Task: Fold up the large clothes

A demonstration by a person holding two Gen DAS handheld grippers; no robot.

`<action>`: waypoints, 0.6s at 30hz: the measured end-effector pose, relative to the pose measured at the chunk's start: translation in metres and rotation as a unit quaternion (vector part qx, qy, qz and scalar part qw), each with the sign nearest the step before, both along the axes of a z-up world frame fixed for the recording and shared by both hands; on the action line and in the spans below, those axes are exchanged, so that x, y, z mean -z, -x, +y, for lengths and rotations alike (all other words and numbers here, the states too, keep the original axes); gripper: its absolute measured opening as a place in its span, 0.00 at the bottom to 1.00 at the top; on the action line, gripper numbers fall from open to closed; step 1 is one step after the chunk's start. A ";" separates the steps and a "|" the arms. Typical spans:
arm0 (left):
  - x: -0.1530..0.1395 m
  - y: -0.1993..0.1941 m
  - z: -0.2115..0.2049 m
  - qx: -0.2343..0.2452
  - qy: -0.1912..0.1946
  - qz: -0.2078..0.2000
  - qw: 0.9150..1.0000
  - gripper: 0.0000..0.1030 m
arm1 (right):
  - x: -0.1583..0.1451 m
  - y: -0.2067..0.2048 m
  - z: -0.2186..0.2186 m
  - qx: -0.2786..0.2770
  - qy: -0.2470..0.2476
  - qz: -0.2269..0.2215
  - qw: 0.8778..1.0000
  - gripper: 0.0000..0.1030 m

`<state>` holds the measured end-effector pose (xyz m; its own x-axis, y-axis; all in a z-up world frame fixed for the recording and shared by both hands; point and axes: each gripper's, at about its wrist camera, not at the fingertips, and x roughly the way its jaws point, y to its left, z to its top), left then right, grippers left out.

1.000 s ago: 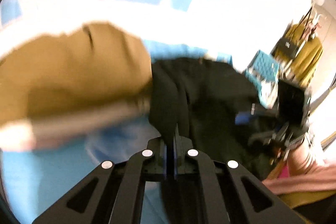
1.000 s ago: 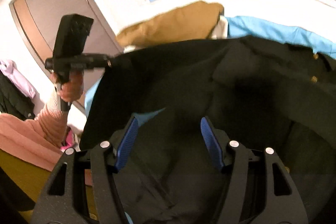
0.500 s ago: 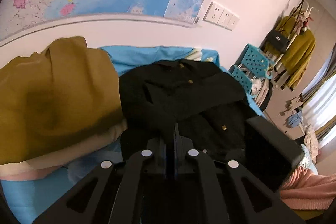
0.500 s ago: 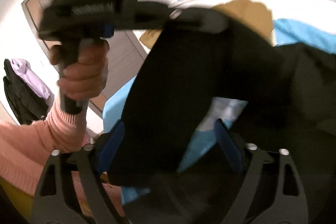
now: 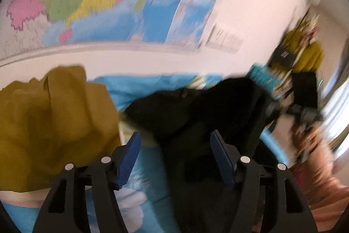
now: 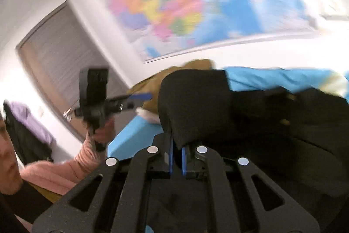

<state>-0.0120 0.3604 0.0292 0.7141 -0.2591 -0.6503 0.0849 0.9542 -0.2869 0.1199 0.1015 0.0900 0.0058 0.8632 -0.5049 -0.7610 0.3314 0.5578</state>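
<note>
Coat (image 6: 250, 119), black, lies on the blue bed (image 6: 272, 78), one flap raised. Your right claw (image 6: 176, 155) has just closed narrow on that flap's edge; a second ago it stood wide. Your left claw (image 5: 174, 158) has just opened wide, pinching nothing, where it was clamped on cloth. Judgement: a hand-over, the right now carrying the fold. A mustard garment (image 5: 54, 123) sits beside it.
</note>
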 end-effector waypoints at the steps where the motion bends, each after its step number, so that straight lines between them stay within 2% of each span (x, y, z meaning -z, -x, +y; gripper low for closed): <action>1: 0.013 -0.011 -0.005 -0.004 -0.015 0.023 1.000 0.58 | 0.011 -0.011 -0.004 0.009 0.016 0.014 1.000 0.20; 2: 0.022 -0.019 -0.007 -0.005 -0.024 0.038 0.999 0.56 | 0.028 -0.024 -0.010 0.038 0.039 0.033 0.998 0.40; 4: 0.051 -0.040 -0.017 -0.010 -0.049 0.082 0.995 0.56 | 0.057 -0.037 -0.018 0.089 0.086 0.048 0.991 0.67; 7: 0.080 -0.063 -0.031 -0.015 -0.090 0.114 0.989 0.56 | 0.080 -0.051 -0.042 0.154 0.106 0.062 0.980 0.72; 8: 0.083 -0.067 -0.033 -0.015 -0.093 0.116 0.989 0.57 | 0.085 -0.050 -0.048 0.169 0.105 0.063 0.978 0.77; 10: 0.086 -0.074 -0.037 -0.011 -0.098 0.111 0.989 0.58 | 0.086 -0.038 -0.069 0.193 0.098 0.050 0.975 0.78; 13: 0.086 -0.081 -0.047 -0.005 -0.132 0.095 0.987 0.59 | 0.080 -0.007 -0.077 0.173 0.088 0.005 0.981 0.84; 15: 0.087 -0.083 -0.054 0.005 -0.142 0.097 0.985 0.50 | 0.079 0.022 -0.062 0.127 0.092 -0.024 0.987 0.85; 16: 0.089 -0.083 -0.056 0.010 -0.140 0.099 0.985 0.39 | 0.081 0.033 -0.049 0.111 0.097 -0.035 0.988 0.89; 17: 0.092 -0.083 -0.057 0.013 -0.135 0.101 0.986 0.31 | 0.082 0.044 -0.041 0.098 0.107 -0.050 0.988 0.89; 18: 0.093 -0.083 -0.057 0.012 -0.134 0.103 0.986 0.27 | 0.086 0.053 -0.031 0.092 0.125 -0.074 0.985 0.89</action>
